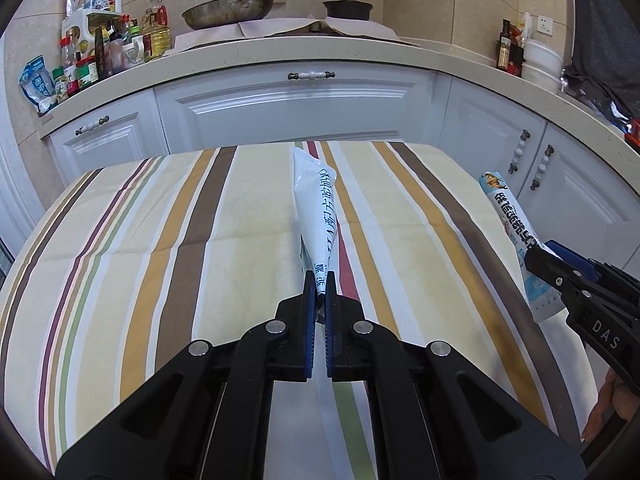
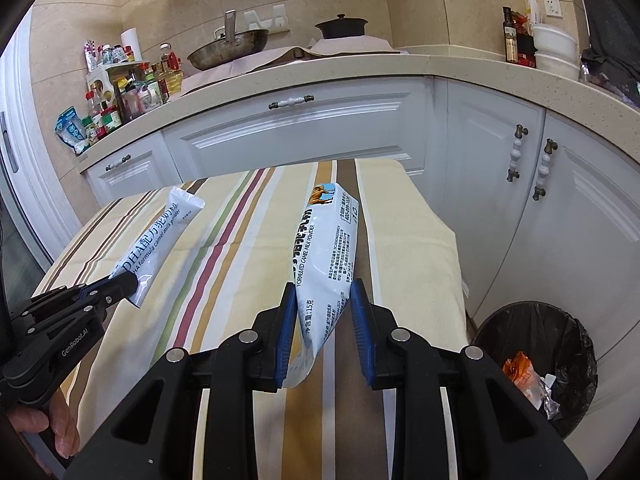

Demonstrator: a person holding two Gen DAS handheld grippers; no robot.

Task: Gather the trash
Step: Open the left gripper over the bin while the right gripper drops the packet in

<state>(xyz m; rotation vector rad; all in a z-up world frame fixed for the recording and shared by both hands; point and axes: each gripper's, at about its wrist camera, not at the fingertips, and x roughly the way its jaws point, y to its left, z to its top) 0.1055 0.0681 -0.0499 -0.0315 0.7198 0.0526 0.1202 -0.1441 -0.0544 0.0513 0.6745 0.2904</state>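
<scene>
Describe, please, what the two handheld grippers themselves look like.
Both the left gripper and the right gripper are matte black linkage frames with silver pivot pins and ribbed blue finger pads. White lettering reads "GenRobot.AI" on the left, "DAS" on the right. Bare fingers show; no cables or sleeves are visible.

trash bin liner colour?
Black liner in the trash bin, clearest in the right wrist view.
</scene>
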